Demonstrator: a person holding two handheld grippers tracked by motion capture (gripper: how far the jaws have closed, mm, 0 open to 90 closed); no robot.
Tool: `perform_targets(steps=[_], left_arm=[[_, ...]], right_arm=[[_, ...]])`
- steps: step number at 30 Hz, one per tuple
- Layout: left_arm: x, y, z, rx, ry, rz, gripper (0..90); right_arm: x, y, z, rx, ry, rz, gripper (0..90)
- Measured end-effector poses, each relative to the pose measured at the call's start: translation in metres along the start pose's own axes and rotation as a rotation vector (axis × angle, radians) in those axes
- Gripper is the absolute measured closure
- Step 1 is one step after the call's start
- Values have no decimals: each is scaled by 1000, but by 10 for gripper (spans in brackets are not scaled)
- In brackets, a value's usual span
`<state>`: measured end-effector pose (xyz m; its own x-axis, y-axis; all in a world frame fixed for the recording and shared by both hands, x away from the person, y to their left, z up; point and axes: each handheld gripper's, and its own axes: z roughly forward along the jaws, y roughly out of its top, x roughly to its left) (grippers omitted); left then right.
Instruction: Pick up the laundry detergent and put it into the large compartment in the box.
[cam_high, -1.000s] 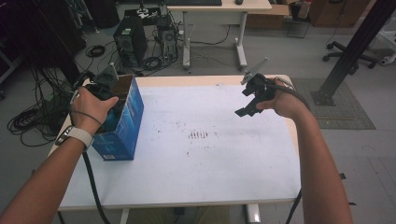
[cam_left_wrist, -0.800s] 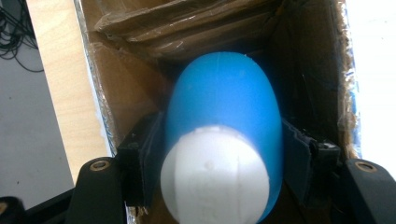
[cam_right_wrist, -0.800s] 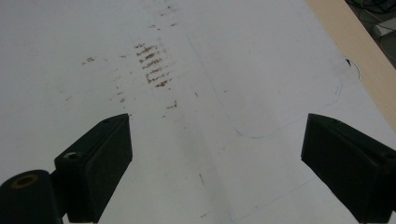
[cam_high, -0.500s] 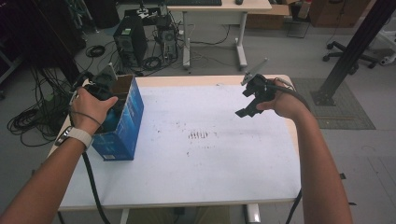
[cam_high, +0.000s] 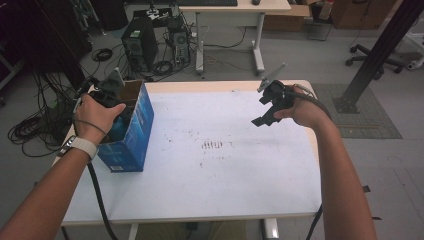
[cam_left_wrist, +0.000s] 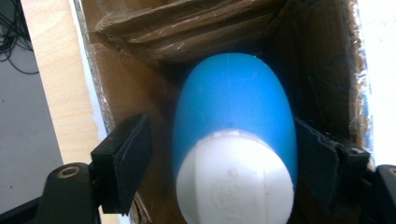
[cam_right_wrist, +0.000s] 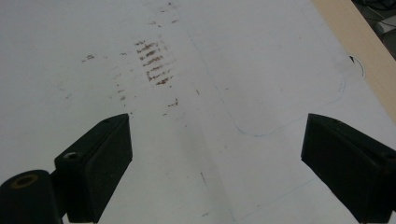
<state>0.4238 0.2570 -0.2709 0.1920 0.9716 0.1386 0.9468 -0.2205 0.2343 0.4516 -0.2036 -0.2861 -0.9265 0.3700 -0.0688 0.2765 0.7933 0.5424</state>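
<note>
A blue cardboard box (cam_high: 136, 131) stands open-topped at the table's left edge. My left gripper (cam_left_wrist: 222, 128) reaches down into it, the hand (cam_high: 97, 115) covering its jaws in the high view. Inside the box (cam_left_wrist: 140, 88) a blue bottle with a white cap (cam_left_wrist: 233, 107) lies between the jaws. The jaws have just been opening, and the left pad (cam_left_wrist: 135, 158) stands clear of the bottle. My right gripper (cam_high: 260, 111) hovers over the table's far right, open with nothing between its jaws (cam_right_wrist: 215, 135).
The white table (cam_high: 225, 170) carries a patch of brown smudges (cam_high: 212, 145) near its middle, also under the right gripper (cam_right_wrist: 152, 63). Computer towers (cam_high: 140, 47), cables and a desk stand on the floor beyond the far edge.
</note>
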Motion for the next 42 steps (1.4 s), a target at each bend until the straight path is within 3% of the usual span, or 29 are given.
perform_targets(steps=[18, 42], left_arm=[[4, -2, -4, -13, -35, 5, 200], [5, -3, -16, -49, -49, 22, 138]], right_arm=[[2, -1, -2, -5, -2, 6, 91], [4, -3, -7, -12, -7, 8, 91]])
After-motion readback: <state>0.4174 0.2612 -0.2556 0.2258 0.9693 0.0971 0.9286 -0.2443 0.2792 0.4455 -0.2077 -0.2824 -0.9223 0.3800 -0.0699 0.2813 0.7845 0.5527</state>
